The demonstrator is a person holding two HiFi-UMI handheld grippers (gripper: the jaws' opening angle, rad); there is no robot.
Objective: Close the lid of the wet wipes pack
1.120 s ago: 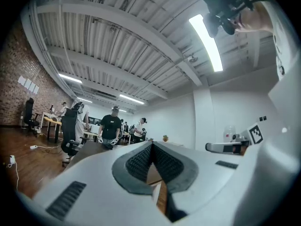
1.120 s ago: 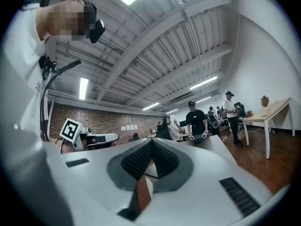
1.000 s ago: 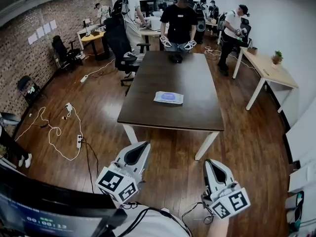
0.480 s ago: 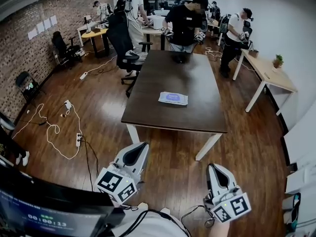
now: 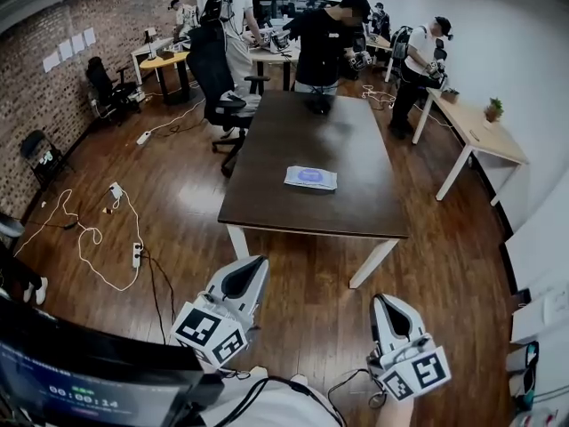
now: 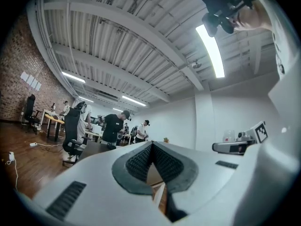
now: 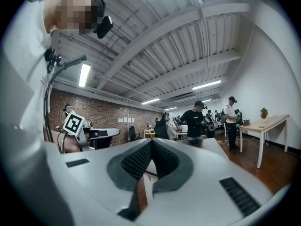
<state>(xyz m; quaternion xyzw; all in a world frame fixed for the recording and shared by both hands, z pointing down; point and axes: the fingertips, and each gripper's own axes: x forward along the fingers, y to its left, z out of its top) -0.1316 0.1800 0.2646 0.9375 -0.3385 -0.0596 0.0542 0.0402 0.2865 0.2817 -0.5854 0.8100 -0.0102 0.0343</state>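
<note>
Wipes pack lies flat in the middle of the table, well apart from me. My left gripper and right gripper hang over the floor, jaws pressed together on nothing. I'd step closer first, then press one closed tip squarely down on the lid, which is too small to read from here.

A brick wall with pale paper sheets pinned to it runs down the left, and a plain white wall closes the right. The floor is dark glossy wood, with white cables and power strips trailing across it. A long dark worktop on white legs stands mid-room, a black office chair at its far left corner. A light wooden desk on the right carries a small potted plant. A round yellow table stands at the back. Strip lights hang under a ribbed white ceiling.
</note>
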